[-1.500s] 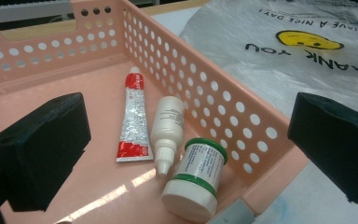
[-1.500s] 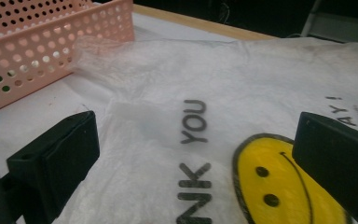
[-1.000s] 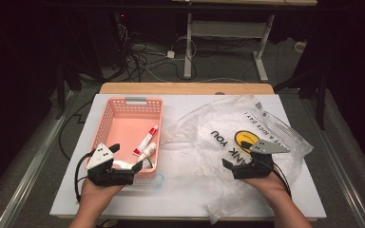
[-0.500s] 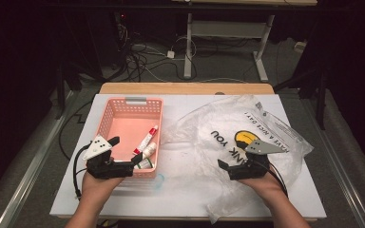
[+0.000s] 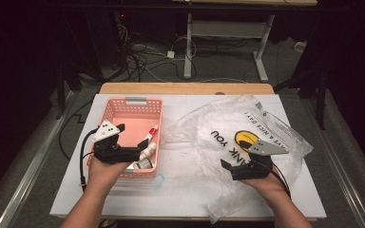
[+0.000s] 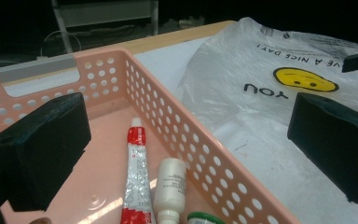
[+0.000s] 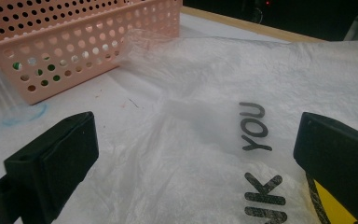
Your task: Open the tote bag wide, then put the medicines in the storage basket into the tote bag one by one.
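While our left gripper (image 5: 135, 153) is hovering with jaws spread wide over the pink basket (image 5: 134, 105), we are seeing a red-capped tube (image 6: 134, 175), a white bottle (image 6: 170, 184) and a green lid (image 6: 204, 218) lying inside. Our right gripper (image 5: 229, 167), jaws likewise released, is hanging over the plastic bag (image 5: 218, 128) beside the basket.

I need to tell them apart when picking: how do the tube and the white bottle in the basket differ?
The tube is flat, red and silver with a small white cap; the white bottle is round, plain white and shorter. Both lie side by side in the pink basket, between the left gripper's open jaws.
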Motion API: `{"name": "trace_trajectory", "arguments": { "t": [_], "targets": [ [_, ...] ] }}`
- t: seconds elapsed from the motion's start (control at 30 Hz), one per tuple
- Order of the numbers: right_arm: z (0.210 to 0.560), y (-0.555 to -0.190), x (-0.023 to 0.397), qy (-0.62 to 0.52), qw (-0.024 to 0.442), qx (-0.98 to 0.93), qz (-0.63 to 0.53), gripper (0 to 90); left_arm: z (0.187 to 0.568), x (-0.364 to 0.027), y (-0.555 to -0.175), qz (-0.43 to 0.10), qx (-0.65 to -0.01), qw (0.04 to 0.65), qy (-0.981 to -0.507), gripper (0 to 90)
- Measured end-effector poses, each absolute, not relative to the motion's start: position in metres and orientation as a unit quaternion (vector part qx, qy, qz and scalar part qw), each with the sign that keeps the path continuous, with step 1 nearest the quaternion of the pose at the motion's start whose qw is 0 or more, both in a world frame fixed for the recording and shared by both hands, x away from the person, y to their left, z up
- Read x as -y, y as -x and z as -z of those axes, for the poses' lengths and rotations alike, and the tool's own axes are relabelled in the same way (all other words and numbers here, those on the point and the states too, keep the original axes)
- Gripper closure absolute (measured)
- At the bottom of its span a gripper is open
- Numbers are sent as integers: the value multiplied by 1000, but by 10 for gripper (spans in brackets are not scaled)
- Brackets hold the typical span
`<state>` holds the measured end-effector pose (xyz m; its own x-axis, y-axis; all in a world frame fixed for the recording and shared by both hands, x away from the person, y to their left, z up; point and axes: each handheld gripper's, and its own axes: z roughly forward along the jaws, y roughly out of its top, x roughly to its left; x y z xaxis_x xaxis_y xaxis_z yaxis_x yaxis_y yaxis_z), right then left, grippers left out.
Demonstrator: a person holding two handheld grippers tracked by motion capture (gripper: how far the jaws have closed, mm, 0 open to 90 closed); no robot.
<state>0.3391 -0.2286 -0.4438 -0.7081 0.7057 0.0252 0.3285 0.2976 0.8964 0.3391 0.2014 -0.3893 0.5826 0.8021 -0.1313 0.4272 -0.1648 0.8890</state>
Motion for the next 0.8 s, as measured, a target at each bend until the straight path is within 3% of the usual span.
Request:
{"name": "trace_trajectory", "arguments": {
  "t": [0.8],
  "targets": [
    [445, -344, 226, -331, 191, -784, -490, 3, 408, -198, -421, -160, -455, 430, -764, 5]
  ]
}}
